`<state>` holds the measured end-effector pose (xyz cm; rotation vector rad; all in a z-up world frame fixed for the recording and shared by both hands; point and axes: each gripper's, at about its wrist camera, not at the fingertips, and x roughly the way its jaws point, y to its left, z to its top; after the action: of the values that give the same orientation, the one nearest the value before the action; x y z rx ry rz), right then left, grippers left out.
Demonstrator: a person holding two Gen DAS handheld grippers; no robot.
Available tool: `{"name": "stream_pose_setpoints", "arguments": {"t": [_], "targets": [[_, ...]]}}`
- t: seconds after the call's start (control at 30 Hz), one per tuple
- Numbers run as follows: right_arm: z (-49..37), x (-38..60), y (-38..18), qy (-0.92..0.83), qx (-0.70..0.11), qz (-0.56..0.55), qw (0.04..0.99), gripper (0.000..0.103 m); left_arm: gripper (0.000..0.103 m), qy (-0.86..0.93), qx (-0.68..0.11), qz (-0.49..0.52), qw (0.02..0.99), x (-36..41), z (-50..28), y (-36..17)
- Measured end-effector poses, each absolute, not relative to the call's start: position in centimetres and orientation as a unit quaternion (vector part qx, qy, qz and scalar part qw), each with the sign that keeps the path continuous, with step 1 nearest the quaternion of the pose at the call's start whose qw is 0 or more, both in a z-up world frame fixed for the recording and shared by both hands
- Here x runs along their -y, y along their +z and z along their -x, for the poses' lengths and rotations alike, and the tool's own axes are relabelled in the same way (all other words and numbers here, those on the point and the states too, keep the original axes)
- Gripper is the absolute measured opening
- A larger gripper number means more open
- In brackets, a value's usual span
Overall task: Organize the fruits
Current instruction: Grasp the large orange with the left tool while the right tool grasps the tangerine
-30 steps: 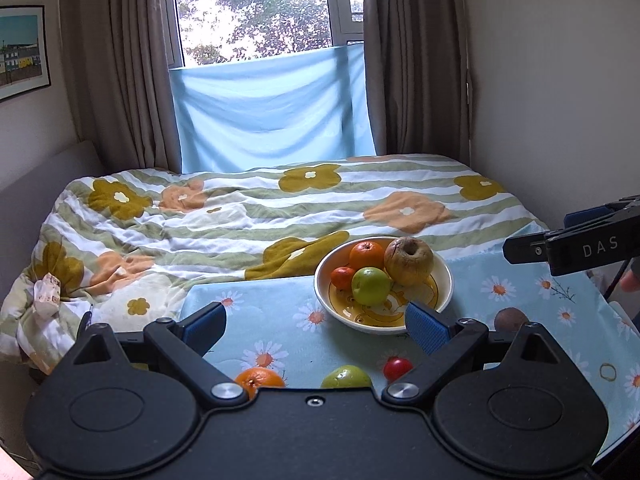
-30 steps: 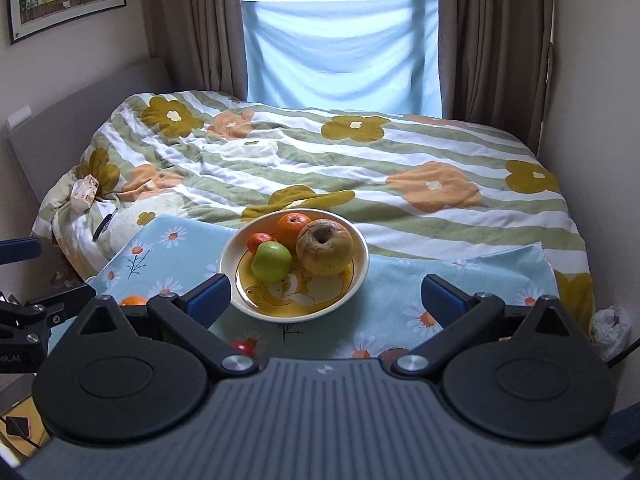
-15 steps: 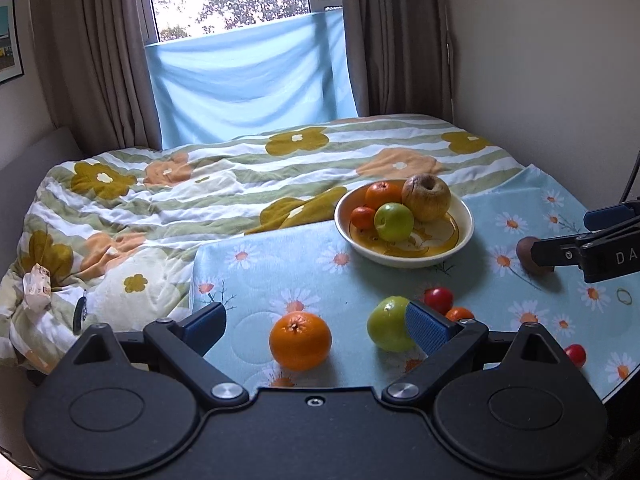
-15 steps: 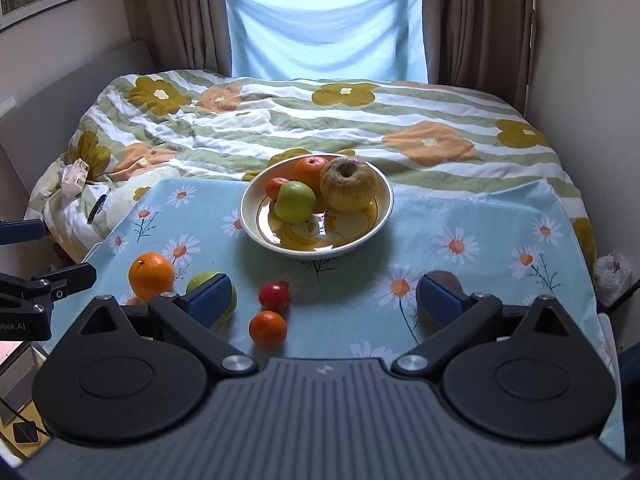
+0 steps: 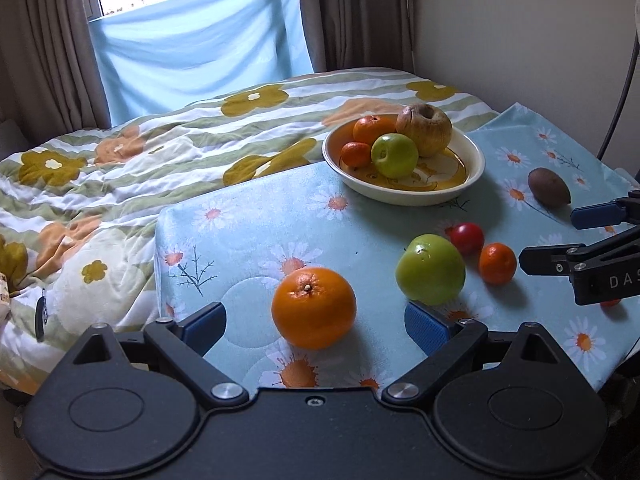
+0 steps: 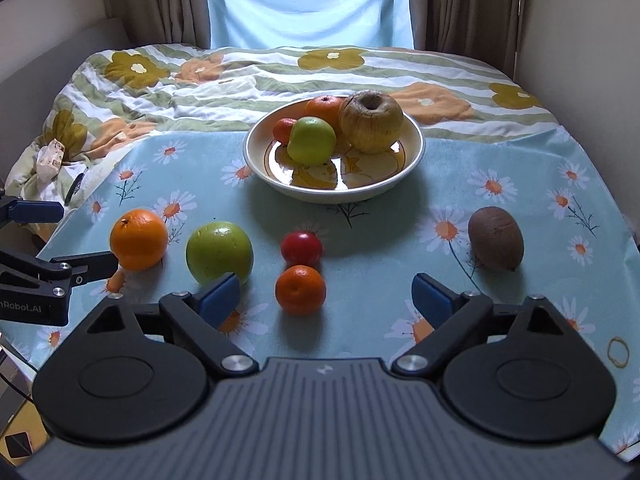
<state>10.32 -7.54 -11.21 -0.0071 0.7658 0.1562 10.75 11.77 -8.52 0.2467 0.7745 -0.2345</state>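
A cream bowl (image 6: 412, 148) (image 5: 476, 160) at the table's far side holds an orange, a small tangerine, a green apple and a wrinkled yellow apple. Loose on the daisy tablecloth lie a large orange (image 5: 313, 307) (image 6: 138, 238), a green apple (image 5: 430, 275) (image 6: 219, 252), a small red fruit (image 6: 301, 248) (image 5: 467, 238), a tangerine (image 6: 300, 289) (image 5: 497, 263) and a brown kiwi (image 6: 496, 238) (image 5: 549, 186). My left gripper (image 5: 316, 326) is open, the large orange between its fingers. My right gripper (image 6: 327, 296) is open just behind the tangerine.
The table (image 6: 520, 184) stands against a bed with a flowered quilt (image 6: 240, 76). A wall runs along the right side. A small rubber band (image 6: 618, 351) lies near the table's front right corner. The tablecloth's left edge (image 5: 160, 240) drops toward the bed.
Both grippers have dipped and moved forward toward the table. The loose fruits have come into full view and closer; the large orange now sits between my left fingers.
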Motion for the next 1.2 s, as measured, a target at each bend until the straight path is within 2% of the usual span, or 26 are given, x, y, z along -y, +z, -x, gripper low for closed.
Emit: {"name": "stream_pose_setpoints", "arguments": {"t": [0.27, 0.37, 0.53, 0.7, 1.2], "targets": [[-11.4, 6.5, -13.9, 0.054, -0.397, -0.006, 0.916, 0.092, 0.096, -0.141, -0.401, -0.129, 0.896, -11.9, -13.5, -10.9], [-11.8, 6.2, -14.6, 0.051, -0.404, -0.002, 0.913, 0.085, 0.09, -0.15, -0.415, -0.117, 0.89, -12.2, -14.3, -11.7], [-12.4, 5.7, -15.0, 0.052, -0.411, 0.001, 0.91, 0.08, 0.088, -0.156, -0.419, -0.112, 0.888, -12.2, -15.2, -12.0], [-12.9, 5.1, -15.1, 0.053, -0.414, 0.007, 0.909, 0.077, 0.066, -0.151, -0.421, -0.124, 0.886, -11.9, -15.7, -12.5], [-13.5, 4.6, -15.4, 0.067, -0.414, 0.013, 0.908, 0.062, 0.065, -0.153, -0.417, -0.115, 0.888, -12.6, -14.8, -12.5]]}}
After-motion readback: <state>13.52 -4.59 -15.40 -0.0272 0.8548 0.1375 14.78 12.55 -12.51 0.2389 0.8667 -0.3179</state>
